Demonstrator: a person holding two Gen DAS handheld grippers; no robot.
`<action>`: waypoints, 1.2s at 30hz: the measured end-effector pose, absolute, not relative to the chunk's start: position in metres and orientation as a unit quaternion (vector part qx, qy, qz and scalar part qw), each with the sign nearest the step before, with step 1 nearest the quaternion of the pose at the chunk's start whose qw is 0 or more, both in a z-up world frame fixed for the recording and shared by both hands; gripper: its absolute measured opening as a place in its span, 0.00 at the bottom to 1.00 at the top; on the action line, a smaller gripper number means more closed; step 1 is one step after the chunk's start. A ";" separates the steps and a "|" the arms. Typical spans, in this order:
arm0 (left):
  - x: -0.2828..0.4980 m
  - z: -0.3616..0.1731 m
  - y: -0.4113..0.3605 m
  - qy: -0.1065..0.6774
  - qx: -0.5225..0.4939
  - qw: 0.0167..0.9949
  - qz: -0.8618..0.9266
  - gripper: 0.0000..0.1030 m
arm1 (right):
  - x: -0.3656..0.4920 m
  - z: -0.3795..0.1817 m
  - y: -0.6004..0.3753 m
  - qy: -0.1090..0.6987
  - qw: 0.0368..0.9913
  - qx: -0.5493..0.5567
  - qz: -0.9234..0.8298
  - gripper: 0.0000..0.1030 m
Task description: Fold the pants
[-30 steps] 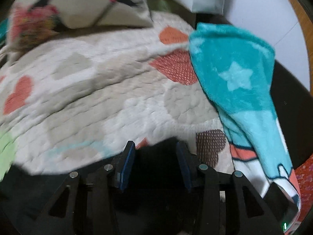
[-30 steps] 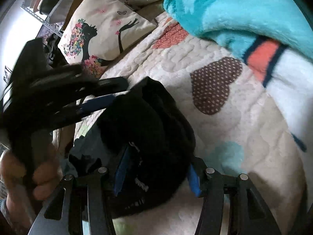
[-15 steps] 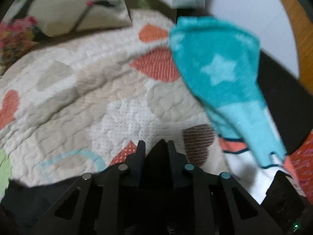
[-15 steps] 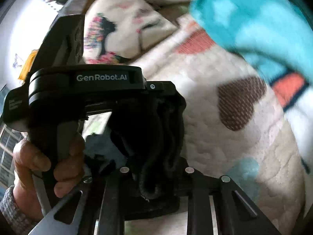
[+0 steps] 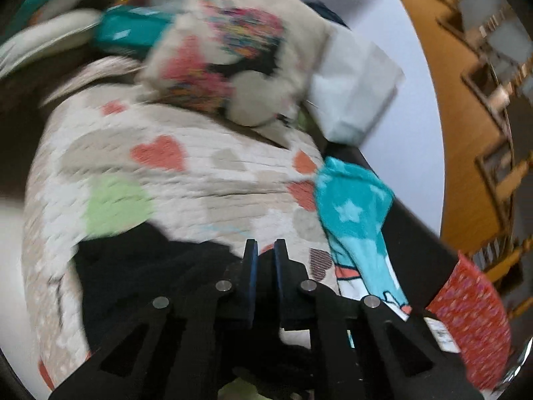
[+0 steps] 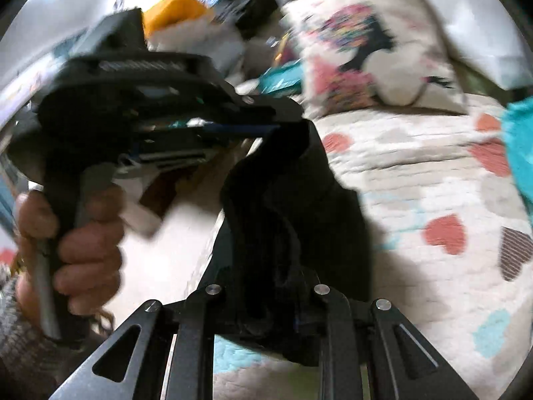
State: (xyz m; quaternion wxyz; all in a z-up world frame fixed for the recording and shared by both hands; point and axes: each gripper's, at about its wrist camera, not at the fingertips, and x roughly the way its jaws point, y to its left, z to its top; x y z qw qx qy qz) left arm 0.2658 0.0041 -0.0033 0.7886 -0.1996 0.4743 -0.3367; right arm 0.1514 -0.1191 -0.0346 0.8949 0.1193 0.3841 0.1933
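Motion blur softens the left wrist view. The left gripper (image 5: 265, 253) has its jaws nearly together, pinching a fold of the black pants (image 5: 150, 266), which lie over the heart-print quilt (image 5: 200, 183) on the bed. A teal star blanket (image 5: 353, 206) lies to the right, a floral pillow (image 5: 240, 63) beyond.

In the right wrist view, the right gripper (image 6: 266, 296) clamps a bunched part of the pants (image 6: 293, 206), lifted off the quilt (image 6: 433, 183). The left gripper (image 6: 266, 126), held in a hand (image 6: 80, 233), grips the upper edge.
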 end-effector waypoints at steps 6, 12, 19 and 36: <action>0.273 -0.058 0.085 0.490 -0.286 0.786 -0.246 0.09 | 0.170 -0.072 -0.053 0.427 0.878 0.044 0.212 0.21; 0.283 -0.079 0.128 0.493 -0.328 0.790 -0.158 0.09 | 0.170 -0.090 -0.026 0.425 0.879 -0.004 0.215 0.38; 0.269 -0.076 0.157 0.490 -0.351 0.792 -0.096 0.09 | 0.148 -0.078 -0.012 0.407 0.882 -0.023 0.237 0.67; 0.274 -0.104 0.092 0.534 -0.232 0.803 -0.130 0.61 | 0.141 -0.070 -0.133 0.424 0.892 0.080 0.136 0.68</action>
